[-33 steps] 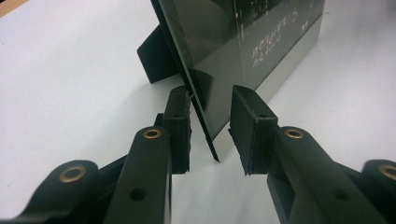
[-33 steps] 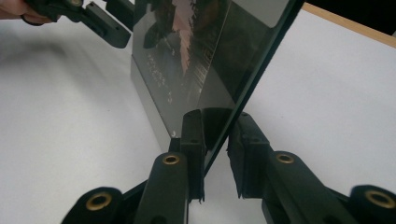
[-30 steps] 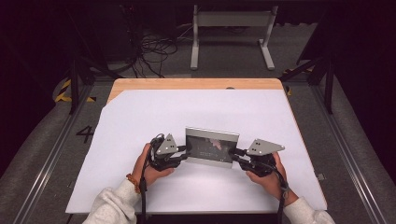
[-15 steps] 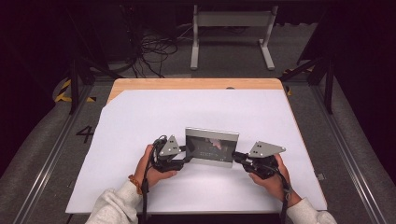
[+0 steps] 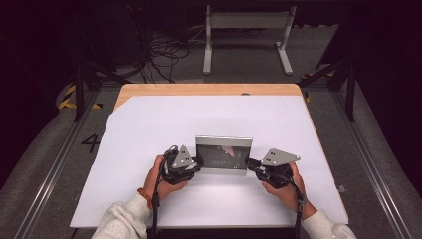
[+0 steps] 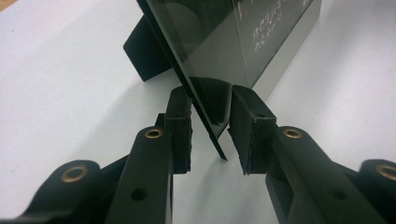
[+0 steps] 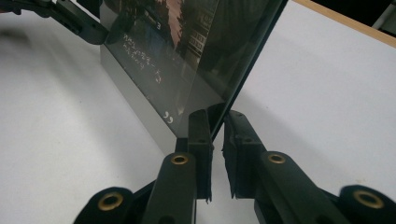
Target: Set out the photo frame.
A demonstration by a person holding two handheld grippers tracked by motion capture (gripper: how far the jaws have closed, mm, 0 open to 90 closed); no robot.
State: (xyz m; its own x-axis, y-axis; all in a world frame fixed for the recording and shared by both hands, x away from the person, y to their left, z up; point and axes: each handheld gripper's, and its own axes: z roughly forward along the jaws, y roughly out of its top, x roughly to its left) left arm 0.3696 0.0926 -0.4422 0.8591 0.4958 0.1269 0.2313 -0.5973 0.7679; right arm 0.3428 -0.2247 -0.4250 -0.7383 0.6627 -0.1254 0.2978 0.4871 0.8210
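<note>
A small picture frame [image 5: 224, 154] with dark glass and a silver lower band stands upright on the white sheet, between both hands. My left gripper [image 5: 198, 163] is at its left edge. In the left gripper view the jaws [image 6: 210, 126] stand astride the frame's thin corner [image 6: 224, 42]. They are open, with a clear gap on the right side. A black prop [image 6: 144, 51] sticks out behind the frame. My right gripper [image 5: 250, 163] is at the frame's right edge. In the right gripper view its jaws [image 7: 217, 135] are closed on the lower corner of the frame [image 7: 177, 56].
A white sheet [image 5: 149, 124] covers the table, with a strip of wood [image 5: 209, 89] showing at the far edge. On the floor beyond are a grey metal stand [image 5: 244, 30] and loose cables [image 5: 159, 55]. Rails run along both sides of the table.
My left gripper has edged slightly right, closer onto the frame's left edge. The frame and my right gripper have hardly moved.
</note>
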